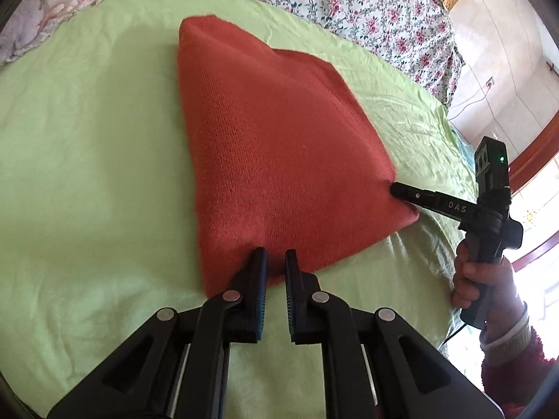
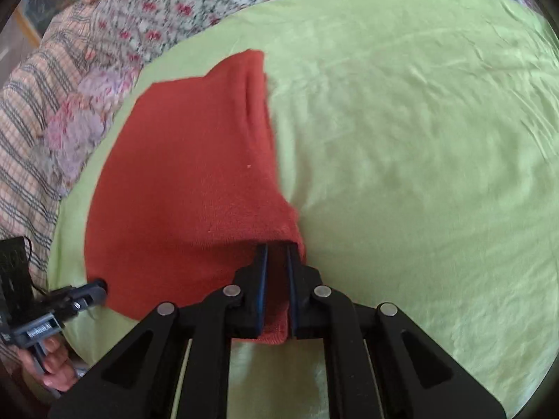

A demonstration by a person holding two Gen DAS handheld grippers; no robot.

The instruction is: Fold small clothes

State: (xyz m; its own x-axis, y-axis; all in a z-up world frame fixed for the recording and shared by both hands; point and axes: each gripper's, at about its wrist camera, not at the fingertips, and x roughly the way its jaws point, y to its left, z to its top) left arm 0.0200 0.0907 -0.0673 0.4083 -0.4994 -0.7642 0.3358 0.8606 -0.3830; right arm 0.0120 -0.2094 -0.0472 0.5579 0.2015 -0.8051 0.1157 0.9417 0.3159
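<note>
Right tongs (image 2: 277,255): jaws nearly together, clamped on a fold of the red knit garment (image 2: 181,181); cloth fills the gap between the pads, lower centre of the right wrist view. Left wrist view shows the same tongs (image 1: 396,188) from outside, at right centre, tip pinching the garment's right corner, with the hand (image 1: 478,279) on the grip and a red fuzzy sleeve (image 1: 513,366) below it

Left tongs (image 1: 276,258): jaws nearly closed, red cloth seen in the narrow gap at the garment's (image 1: 279,146) near edge, bottom centre of its own view. Right wrist view has them (image 2: 101,284) at lower left, tip at the garment's near-left corner, so gripping that edge; a hand (image 2: 56,366) holds the grip below

Garment lies folded on a light green sheet (image 1: 87,139) over the bed, far end tapering toward top centre. Floral bedding (image 1: 349,0) beyond. Only the left view shows the wall and window side at right; only the right view shows the plaid fabric (image 2: 31,122) at left
</note>
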